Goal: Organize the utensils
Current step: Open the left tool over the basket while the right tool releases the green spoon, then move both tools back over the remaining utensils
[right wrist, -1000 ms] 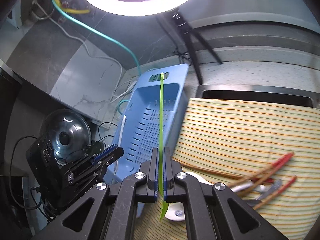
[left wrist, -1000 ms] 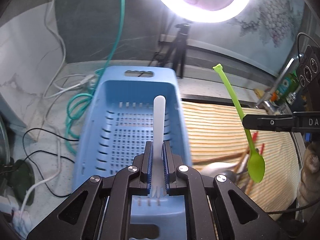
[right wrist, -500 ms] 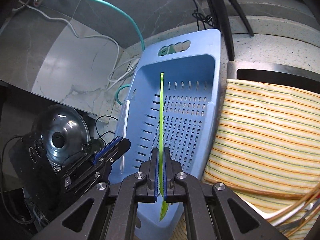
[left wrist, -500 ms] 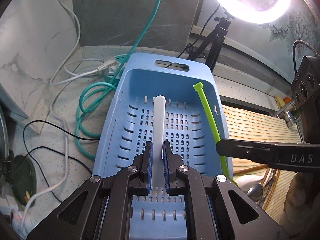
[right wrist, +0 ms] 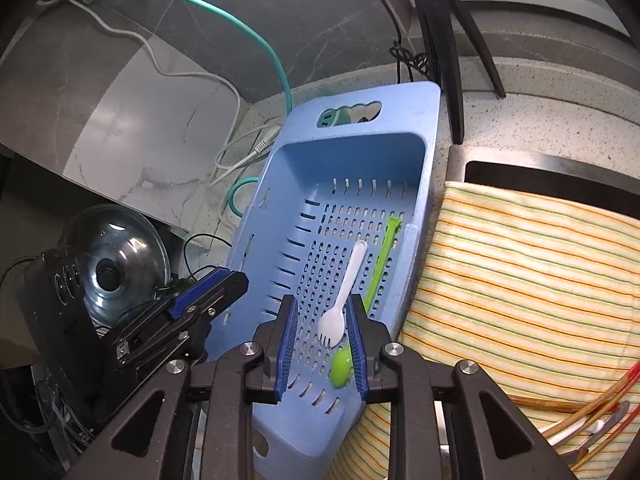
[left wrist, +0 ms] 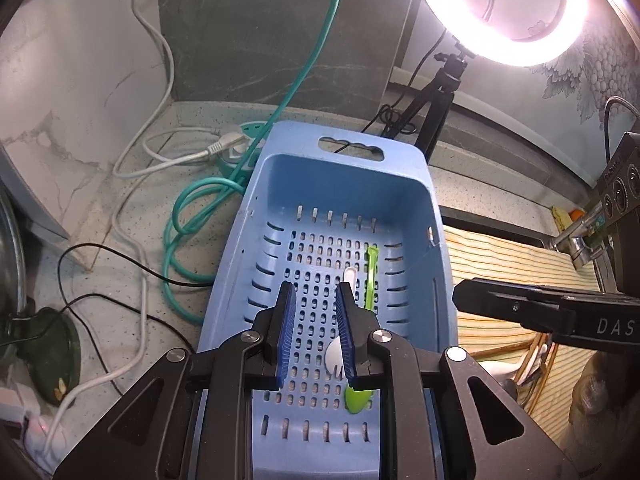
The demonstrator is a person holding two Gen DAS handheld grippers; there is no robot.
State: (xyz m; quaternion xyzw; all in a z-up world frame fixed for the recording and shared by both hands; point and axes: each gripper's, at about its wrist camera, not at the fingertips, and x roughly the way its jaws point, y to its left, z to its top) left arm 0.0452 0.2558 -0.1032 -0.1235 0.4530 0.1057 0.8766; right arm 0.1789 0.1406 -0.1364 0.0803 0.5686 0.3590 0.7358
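A blue slotted plastic basket (left wrist: 256, 232) (right wrist: 264, 220) stands on the counter. A white plastic fork (left wrist: 335, 354) (right wrist: 344, 292) and a green long-handled spoon (left wrist: 371, 276) (right wrist: 380, 264) lie side by side on its floor. My left gripper (left wrist: 316, 308) is open and empty just above them. My right gripper (right wrist: 322, 320) is also open and empty, over the fork's tines. The right gripper shows in the left wrist view (left wrist: 520, 308) at the basket's right side; the left gripper shows in the right wrist view (right wrist: 208, 288) at its left side.
A striped cloth (right wrist: 520, 280) lies right of the basket with chopsticks and other utensils (right wrist: 592, 412) on it. Cables and a teal hose (left wrist: 188, 216) lie left of the basket. A ring light tripod (left wrist: 436, 96) stands behind it. A pot lid (right wrist: 116, 264) leans at the left.
Both grippers have opened. The white fork and the green spoon, held above the basket before, now lie on the basket floor.
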